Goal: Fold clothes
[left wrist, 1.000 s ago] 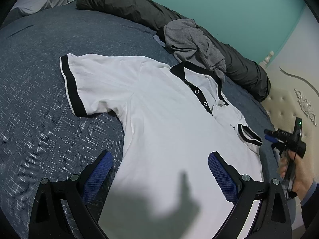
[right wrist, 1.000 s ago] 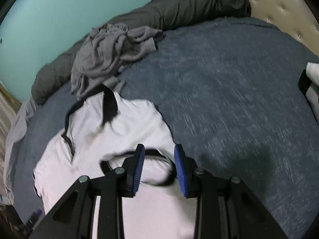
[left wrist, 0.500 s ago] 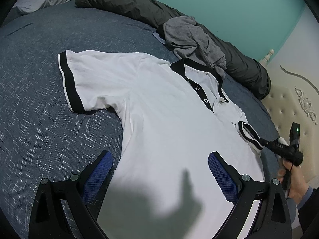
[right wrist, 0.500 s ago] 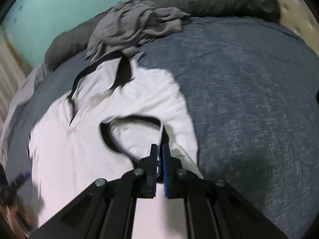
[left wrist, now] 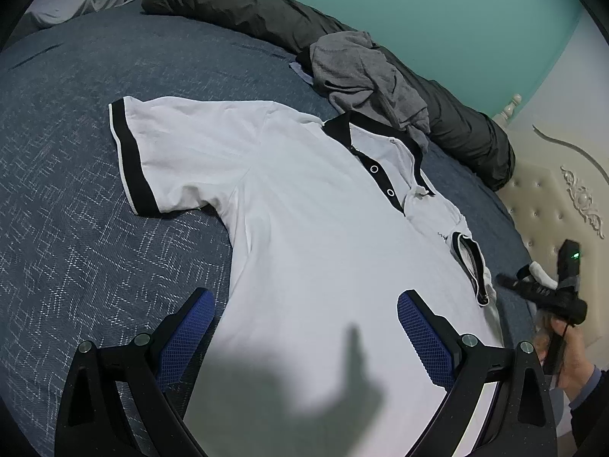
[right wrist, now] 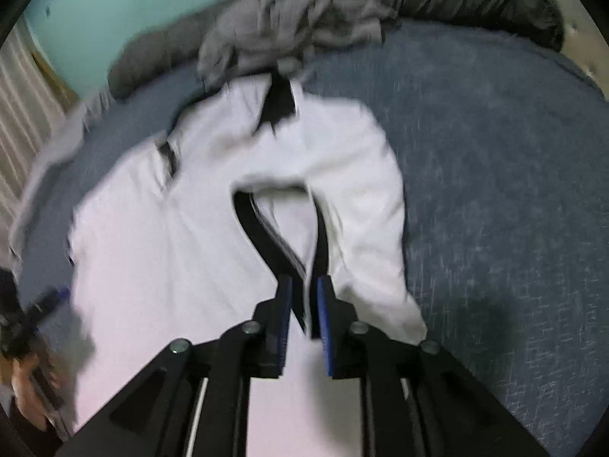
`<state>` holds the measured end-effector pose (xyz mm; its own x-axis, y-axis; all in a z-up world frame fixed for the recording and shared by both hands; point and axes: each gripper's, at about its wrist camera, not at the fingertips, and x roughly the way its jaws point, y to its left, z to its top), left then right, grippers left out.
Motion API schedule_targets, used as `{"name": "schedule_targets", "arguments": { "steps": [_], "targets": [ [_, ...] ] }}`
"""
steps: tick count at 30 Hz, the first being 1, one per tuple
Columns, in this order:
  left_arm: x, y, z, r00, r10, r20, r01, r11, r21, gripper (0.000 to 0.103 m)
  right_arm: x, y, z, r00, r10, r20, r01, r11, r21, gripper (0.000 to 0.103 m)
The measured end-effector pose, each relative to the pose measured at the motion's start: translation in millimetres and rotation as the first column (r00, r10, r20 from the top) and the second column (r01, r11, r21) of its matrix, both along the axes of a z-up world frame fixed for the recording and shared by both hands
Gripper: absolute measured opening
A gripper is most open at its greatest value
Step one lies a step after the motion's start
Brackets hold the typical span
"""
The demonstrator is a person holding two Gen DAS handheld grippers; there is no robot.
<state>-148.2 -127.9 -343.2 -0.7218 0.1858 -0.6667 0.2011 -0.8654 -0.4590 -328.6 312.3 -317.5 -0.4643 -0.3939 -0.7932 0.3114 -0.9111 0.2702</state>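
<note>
A white polo shirt (left wrist: pixel 304 236) with black collar and black sleeve cuffs lies face up on a blue bedspread (left wrist: pixel 76 228). My left gripper (left wrist: pixel 304 327) is open and empty, hovering over the shirt's lower body. My right gripper (right wrist: pixel 304 304) is shut on the black cuff of the shirt's sleeve (right wrist: pixel 304 236) and holds it lifted and drawn toward me. In the left wrist view the right gripper (left wrist: pixel 506 280) sits at the shirt's right edge beside the cuff (left wrist: pixel 470 262).
A crumpled grey garment (left wrist: pixel 365 76) lies just beyond the collar, against a long dark grey bolster (left wrist: pixel 266 26). A cream tufted headboard (left wrist: pixel 563 221) stands at the right. A light grey cloth (left wrist: pixel 80 0) lies at the far left.
My right gripper closed on the sleeve cuff and pulled it back, folding the sleeve over the shirt. The left gripper stayed open and almost still.
</note>
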Motion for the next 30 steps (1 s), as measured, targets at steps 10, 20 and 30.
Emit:
{"name": "schedule_targets", "arguments": {
  "steps": [10,20,30],
  "targets": [
    [-1,-2,0,1.000,0.006,0.000,-0.006,1.000,-0.002,0.099,-55,5,-7,0.987,-0.162,0.002,0.162,0.985,-0.064,0.017],
    [0,-1,-1,1.000,0.003,0.001,-0.003,1.000,0.004,0.099,-43,-32,-39,0.996,-0.008,0.089,0.011,1.000,-0.026,0.017],
    [-2,-2,-1,1.000,0.004,0.004,-0.004,1.000,0.007,0.099,-43,-16,-6,0.991,-0.125,-0.038,0.122,0.991,-0.055,0.039]
  ]
}}
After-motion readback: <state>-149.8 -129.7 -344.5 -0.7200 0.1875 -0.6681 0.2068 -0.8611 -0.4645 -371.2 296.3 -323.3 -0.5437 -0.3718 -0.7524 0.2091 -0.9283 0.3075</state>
